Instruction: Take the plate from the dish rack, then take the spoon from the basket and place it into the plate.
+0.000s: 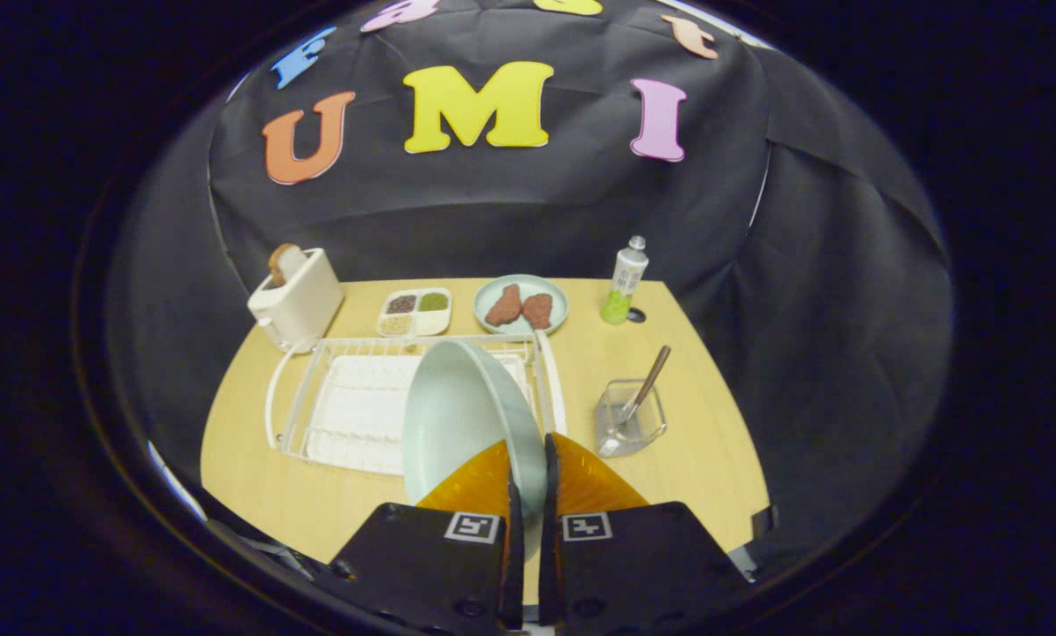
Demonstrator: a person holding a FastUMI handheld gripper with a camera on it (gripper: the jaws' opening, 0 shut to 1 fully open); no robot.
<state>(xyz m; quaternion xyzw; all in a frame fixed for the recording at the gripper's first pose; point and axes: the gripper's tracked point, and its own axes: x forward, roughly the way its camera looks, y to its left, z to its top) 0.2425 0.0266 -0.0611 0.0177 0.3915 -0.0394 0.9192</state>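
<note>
Gripping the pale green plate (457, 415) by its near rim, the gripper (528, 459) has its two orange fingers (479, 486) drawn almost together, one on each face of the plate, with only the rim's thickness between them. Each finger's black mount carries a small square black-and-white marker; no readable words show on them. The bottle (625, 281) at the far side of the table has a label, but its print is too small to read.

The plate stands on edge, tilted, its hollow face turned toward the left finger — it sits over the right end of the white wire dish rack (315, 402), whether lifted clear of the wires or not I cannot tell. A white ribbed mat lies inside the rack.

The spoon (644, 385) stands slanted in a clear basket (631, 421), just to the right of the rack and ahead of the right finger, apart from the plate.

Beyond the rack on the wooden table (695, 459) sit a cream toaster (296, 299) with bread in its slot, a four-part tray of seasonings (414, 312), and a second green plate with two brown pieces of food (520, 305) — all well beyond the fingers.
</note>
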